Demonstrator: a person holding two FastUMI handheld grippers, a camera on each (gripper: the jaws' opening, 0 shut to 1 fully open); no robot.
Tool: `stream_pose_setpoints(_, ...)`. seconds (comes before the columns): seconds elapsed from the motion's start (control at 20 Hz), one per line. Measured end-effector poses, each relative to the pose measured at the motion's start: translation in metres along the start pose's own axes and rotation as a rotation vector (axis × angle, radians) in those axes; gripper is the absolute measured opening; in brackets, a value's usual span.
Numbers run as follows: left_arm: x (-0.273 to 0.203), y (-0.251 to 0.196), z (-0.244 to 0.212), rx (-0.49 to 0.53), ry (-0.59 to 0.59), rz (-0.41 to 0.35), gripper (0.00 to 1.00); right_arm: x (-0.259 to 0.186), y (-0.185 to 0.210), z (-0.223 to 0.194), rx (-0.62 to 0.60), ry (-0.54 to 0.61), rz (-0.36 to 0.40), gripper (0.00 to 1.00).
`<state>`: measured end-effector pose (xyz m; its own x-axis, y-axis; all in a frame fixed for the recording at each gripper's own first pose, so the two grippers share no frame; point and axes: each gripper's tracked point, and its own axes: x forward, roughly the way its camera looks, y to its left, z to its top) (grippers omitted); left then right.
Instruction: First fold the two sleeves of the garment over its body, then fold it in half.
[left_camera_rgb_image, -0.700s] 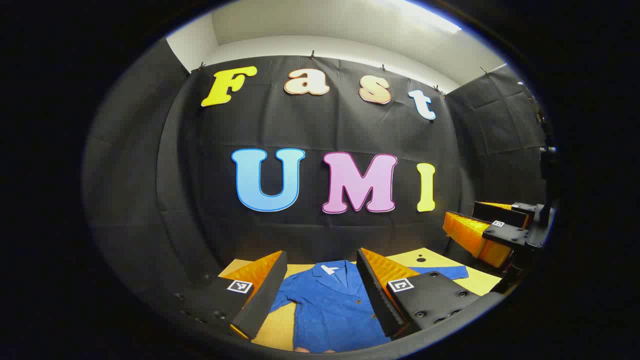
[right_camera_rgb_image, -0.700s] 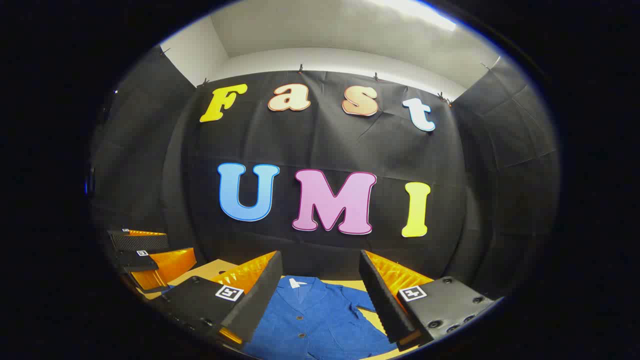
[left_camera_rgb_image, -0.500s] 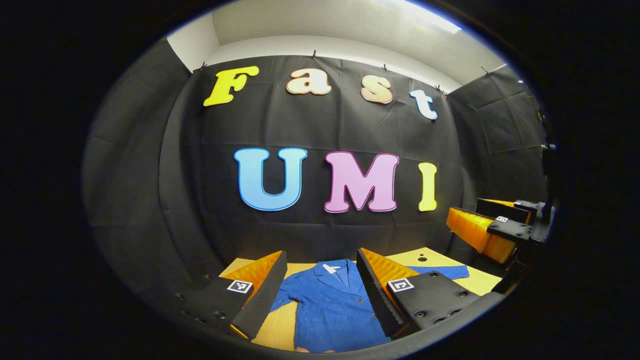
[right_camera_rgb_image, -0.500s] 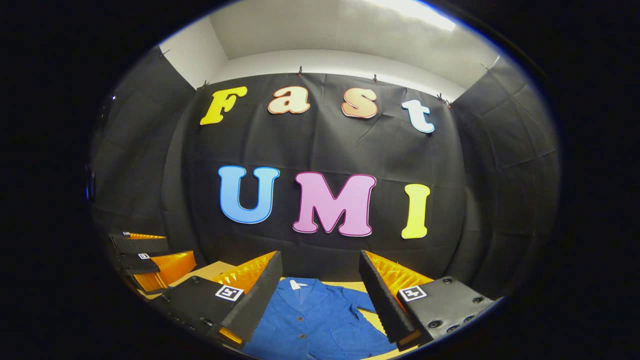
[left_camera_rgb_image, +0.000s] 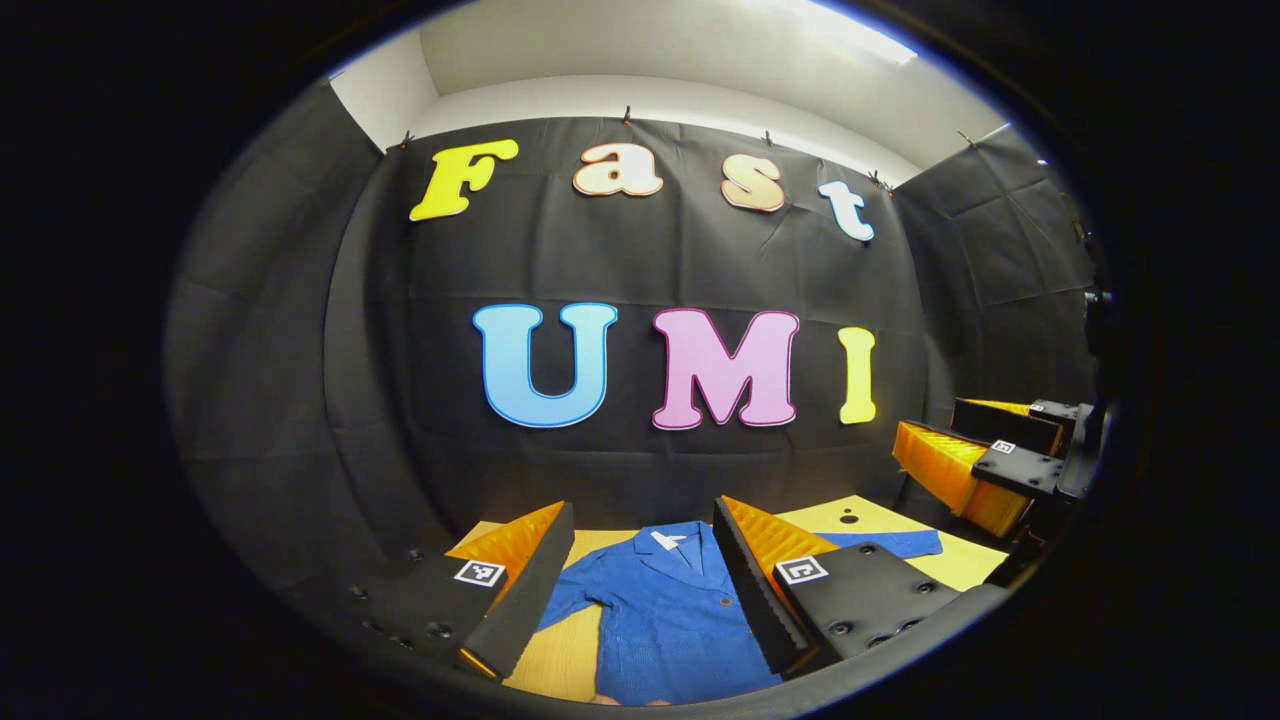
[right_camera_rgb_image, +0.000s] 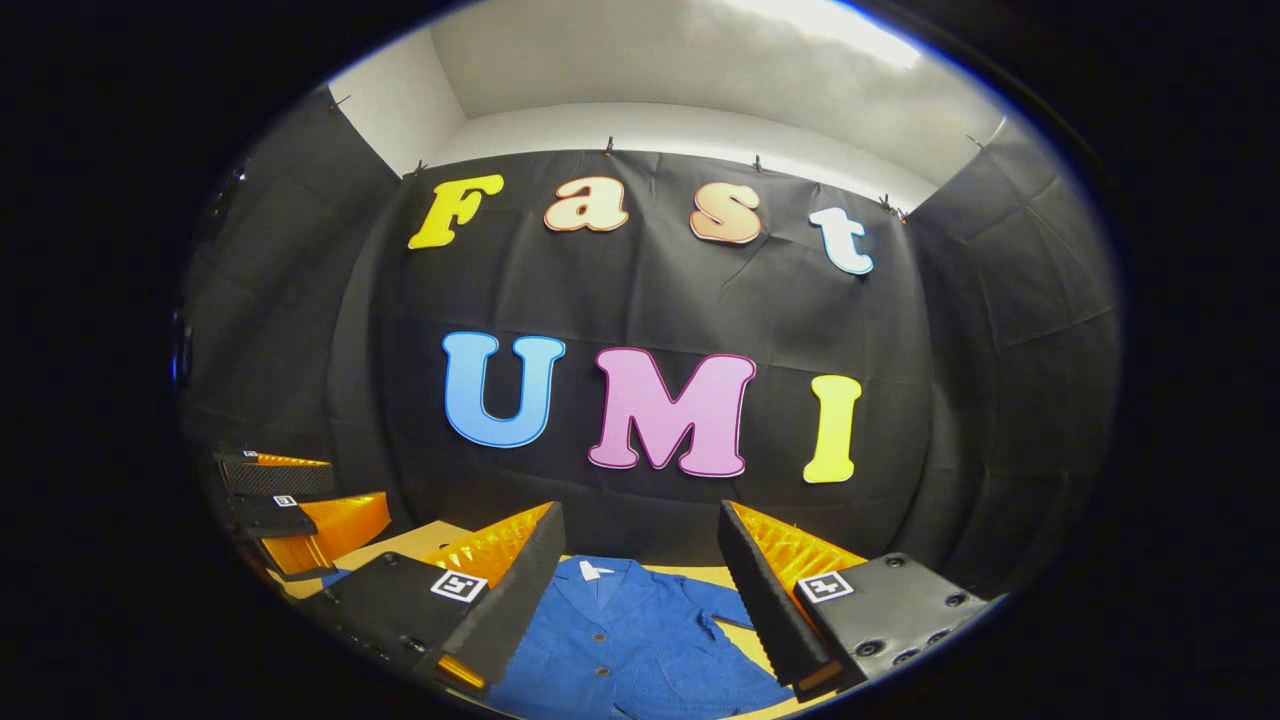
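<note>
In the left gripper view the left gripper (left_camera_rgb_image: 640, 570) hangs above the table with its jaws wide apart, gripping nothing; the inner faces of its fingers (left_camera_rgb_image: 525, 590) look ridged. Between them lies the blue shirt (left_camera_rgb_image: 665, 610), flat and face up, its collar at 12 o'clock and its long axis running 12 to 6. The cloth looks finely ribbed, with small round buttons. One short sleeve (left_camera_rgb_image: 905, 543) spreads toward 3 o'clock on the yellow table (left_camera_rgb_image: 960, 565).

The right gripper (right_camera_rgb_image: 640, 575) likewise gapes wide over the shirt (right_camera_rgb_image: 630, 650).
</note>
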<state>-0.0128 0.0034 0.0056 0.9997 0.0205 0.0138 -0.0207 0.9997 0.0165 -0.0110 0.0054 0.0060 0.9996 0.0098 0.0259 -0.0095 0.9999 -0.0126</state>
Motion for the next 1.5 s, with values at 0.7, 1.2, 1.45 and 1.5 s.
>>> stream_pose_setpoints(0.7, 0.0, -0.007, -0.001, -0.006, -0.012, 0.0, 0.81, -0.009, -0.015, -0.006, 0.029, 0.028, -0.01, 0.96)
stream_pose_setpoints(1.2, 0.011, -0.007, -0.01, -0.012, 0.016, 0.03, 0.81, 0.007, -0.024, -0.022, 0.022, 0.057, -0.005, 0.96)
stream_pose_setpoints(1.45, 0.023, -0.007, -0.015, -0.032, 0.037, 0.056, 0.81, 0.023, -0.034, -0.043, 0.022, 0.091, 0.001, 0.97)
stream_pose_setpoints(1.5, 0.026, -0.008, -0.017, -0.034, 0.043, 0.064, 0.81, 0.027, -0.038, -0.05, 0.025, 0.104, -0.001, 0.96)
